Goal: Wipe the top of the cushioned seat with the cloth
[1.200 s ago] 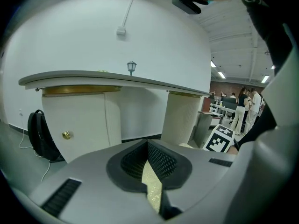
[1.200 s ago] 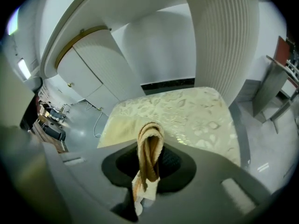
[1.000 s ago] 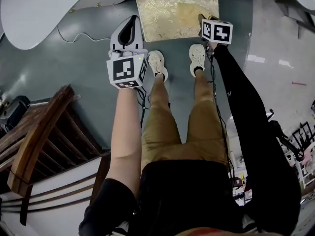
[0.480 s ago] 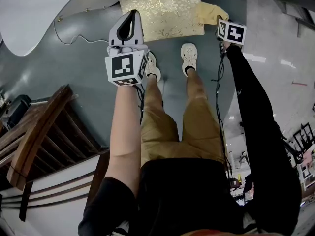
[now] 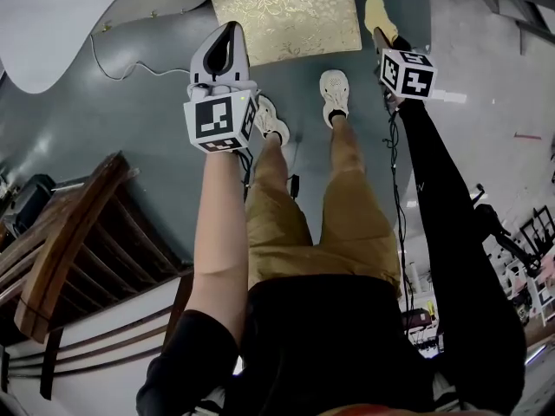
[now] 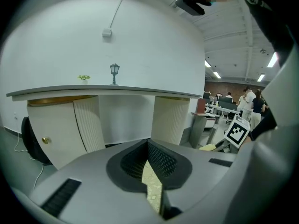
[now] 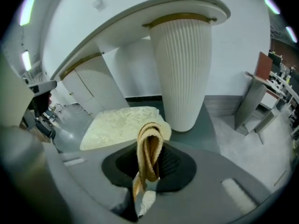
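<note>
Yellow cloth [image 7: 148,148], seemingly soft, light and limp, best gripped by a bunched fold, sits pinched in the right gripper [image 7: 145,183] just off the seat's [image 5: 286,14] right edge; the left gripper [image 6: 152,174] is closed, empty.

Downward head view and gripper views share seat [image 5: 286,16].

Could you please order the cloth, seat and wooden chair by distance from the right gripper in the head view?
1. Cloth, held by the right gripper.
2. Seat, just left of it.
3. Wooden chair, far lower left.
</note>
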`<state>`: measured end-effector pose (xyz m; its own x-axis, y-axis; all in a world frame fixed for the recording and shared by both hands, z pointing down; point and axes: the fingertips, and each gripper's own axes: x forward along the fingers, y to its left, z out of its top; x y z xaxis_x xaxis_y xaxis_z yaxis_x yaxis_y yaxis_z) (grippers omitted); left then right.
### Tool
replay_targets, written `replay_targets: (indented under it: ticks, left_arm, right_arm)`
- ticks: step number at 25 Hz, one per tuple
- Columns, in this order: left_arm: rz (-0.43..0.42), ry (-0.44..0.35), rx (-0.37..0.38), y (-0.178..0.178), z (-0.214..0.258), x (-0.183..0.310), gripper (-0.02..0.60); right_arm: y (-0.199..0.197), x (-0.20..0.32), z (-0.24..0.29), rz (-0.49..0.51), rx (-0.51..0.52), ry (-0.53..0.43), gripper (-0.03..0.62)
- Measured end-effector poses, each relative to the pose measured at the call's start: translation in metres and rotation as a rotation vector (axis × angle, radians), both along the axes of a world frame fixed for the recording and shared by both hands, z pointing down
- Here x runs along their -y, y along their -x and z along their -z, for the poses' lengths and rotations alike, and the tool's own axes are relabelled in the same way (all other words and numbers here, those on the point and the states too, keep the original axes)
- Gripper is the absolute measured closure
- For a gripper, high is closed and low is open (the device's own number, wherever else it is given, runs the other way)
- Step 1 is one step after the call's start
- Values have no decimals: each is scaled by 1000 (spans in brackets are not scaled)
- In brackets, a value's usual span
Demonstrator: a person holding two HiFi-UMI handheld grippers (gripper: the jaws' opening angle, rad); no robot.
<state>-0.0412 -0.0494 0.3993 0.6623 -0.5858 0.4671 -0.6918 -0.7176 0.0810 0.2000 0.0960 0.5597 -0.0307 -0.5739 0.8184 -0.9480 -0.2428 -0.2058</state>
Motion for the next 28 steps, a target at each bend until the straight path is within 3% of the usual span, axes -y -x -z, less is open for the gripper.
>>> replay_targets:
  ticks: [4, 11, 14, 16, 19, 24, 28]
  left_arm:
    - [24, 10, -10, 35, -2, -3, 577]
    - [87, 23, 9, 119, -8, 2, 577]
    - [93, 28, 25, 146, -16, 4, 577]
    - [100, 30, 33, 159, -21, 6, 577]
    - [109, 35, 33, 167, -26, 9, 577]
    - [92, 48, 19, 153, -30, 6, 577]
    - [53, 52, 11, 118, -31, 0, 577]
  right_arm:
    - [89, 21, 16, 95, 91, -61, 537]
    - [290, 72, 26, 319, 373, -132, 536]
    - [338, 85, 4, 341, 408, -103, 537]
    - [345, 92, -20, 311, 386, -48, 536]
    - [326, 94, -49, 240, 315, 49, 537]
    - [266, 83, -57, 155, 252, 76, 537]
    - [198, 62, -61, 71, 211, 95, 536]
